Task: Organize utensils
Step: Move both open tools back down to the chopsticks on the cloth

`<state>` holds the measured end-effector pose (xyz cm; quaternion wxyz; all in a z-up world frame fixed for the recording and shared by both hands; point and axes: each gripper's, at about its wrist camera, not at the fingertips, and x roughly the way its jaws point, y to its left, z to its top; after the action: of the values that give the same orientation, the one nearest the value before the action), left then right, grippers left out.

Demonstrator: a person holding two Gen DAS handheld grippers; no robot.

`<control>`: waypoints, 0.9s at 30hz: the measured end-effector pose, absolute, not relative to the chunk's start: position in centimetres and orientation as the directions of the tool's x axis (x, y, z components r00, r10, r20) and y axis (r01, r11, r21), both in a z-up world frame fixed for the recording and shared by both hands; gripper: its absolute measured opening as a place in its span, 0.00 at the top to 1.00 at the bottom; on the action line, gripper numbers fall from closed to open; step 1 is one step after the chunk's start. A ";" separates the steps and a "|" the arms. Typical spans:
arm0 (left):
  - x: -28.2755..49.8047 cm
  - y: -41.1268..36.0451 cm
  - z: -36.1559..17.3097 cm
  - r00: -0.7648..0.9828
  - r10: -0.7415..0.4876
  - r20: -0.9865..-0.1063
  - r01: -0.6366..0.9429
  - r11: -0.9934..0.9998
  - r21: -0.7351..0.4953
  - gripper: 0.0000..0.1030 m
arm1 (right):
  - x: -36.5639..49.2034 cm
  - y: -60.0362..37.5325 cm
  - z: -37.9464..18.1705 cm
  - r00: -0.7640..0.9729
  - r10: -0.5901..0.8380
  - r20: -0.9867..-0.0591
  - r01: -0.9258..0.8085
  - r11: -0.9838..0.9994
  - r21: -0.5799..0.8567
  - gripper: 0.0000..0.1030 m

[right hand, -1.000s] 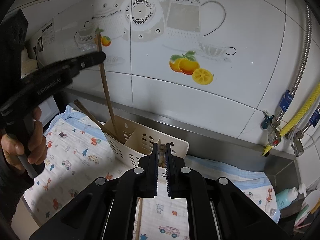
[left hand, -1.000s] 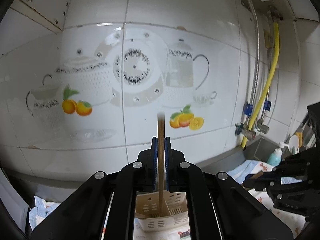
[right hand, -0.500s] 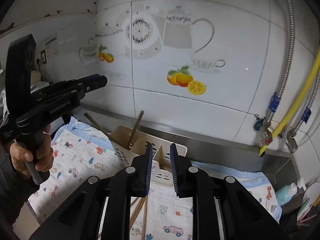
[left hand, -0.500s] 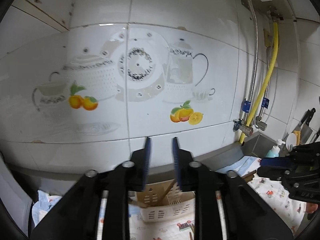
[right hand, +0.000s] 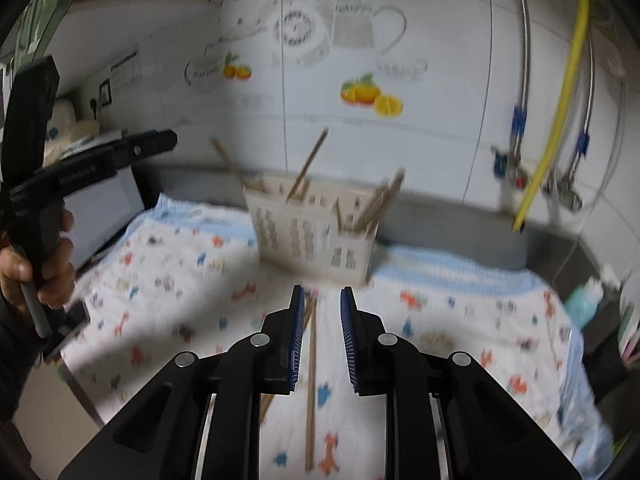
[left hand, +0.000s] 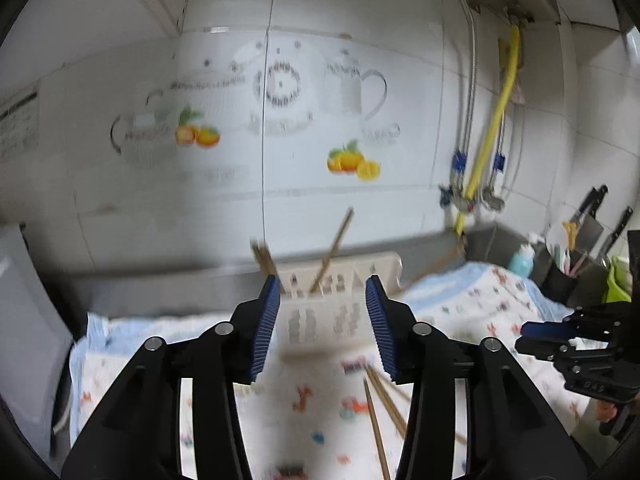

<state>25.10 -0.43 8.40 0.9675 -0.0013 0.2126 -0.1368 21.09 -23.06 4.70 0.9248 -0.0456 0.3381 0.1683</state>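
Observation:
A cream slotted utensil holder (right hand: 312,228) stands on the patterned cloth by the tiled wall, with several wooden chopsticks (right hand: 306,166) leaning in it; it also shows in the left wrist view (left hand: 332,304). More chopsticks (right hand: 311,364) lie flat on the cloth, between and below my right gripper's fingers, and show in the left wrist view (left hand: 380,404). My left gripper (left hand: 322,320) is open and empty, held above the cloth in front of the holder. My right gripper (right hand: 320,320) is open and empty above the loose chopsticks. The view is blurred.
A patterned baby cloth (right hand: 160,280) covers the counter. A yellow hose and metal pipes (right hand: 560,96) run down the wall at right. A teal bottle (right hand: 584,300) and a knife and utensil rack (left hand: 580,248) stand at far right. A grey box (right hand: 100,208) sits at left.
My left gripper let go of a chopstick into the holder, opened wide and drew back. My right gripper opened, pulled back and tilted down over the chopsticks on the cloth.

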 end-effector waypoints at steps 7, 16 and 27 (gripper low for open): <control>21.2 -0.2 4.0 0.839 -0.273 -0.471 0.262 0.961 -0.088 0.56 | 18.1 -23.4 -1.8 0.666 0.271 -0.695 -0.321 0.945 0.061 0.82; 18.0 -0.1 -1.5 0.792 -0.260 -0.552 0.239 0.965 -0.112 0.56 | 16.2 -23.4 -7.1 0.608 0.295 -0.737 -0.301 0.945 0.130 0.82; 17.2 2.2 -4.9 0.745 -0.266 -0.611 0.173 0.963 -0.208 0.56 | 14.9 -20.2 -9.0 0.571 0.361 -0.737 -0.324 0.924 0.202 0.82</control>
<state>17.24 2.23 -4.94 0.9316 -0.0692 0.3369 -0.1178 14.92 -20.18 -8.95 0.8860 0.0224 0.4209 0.1933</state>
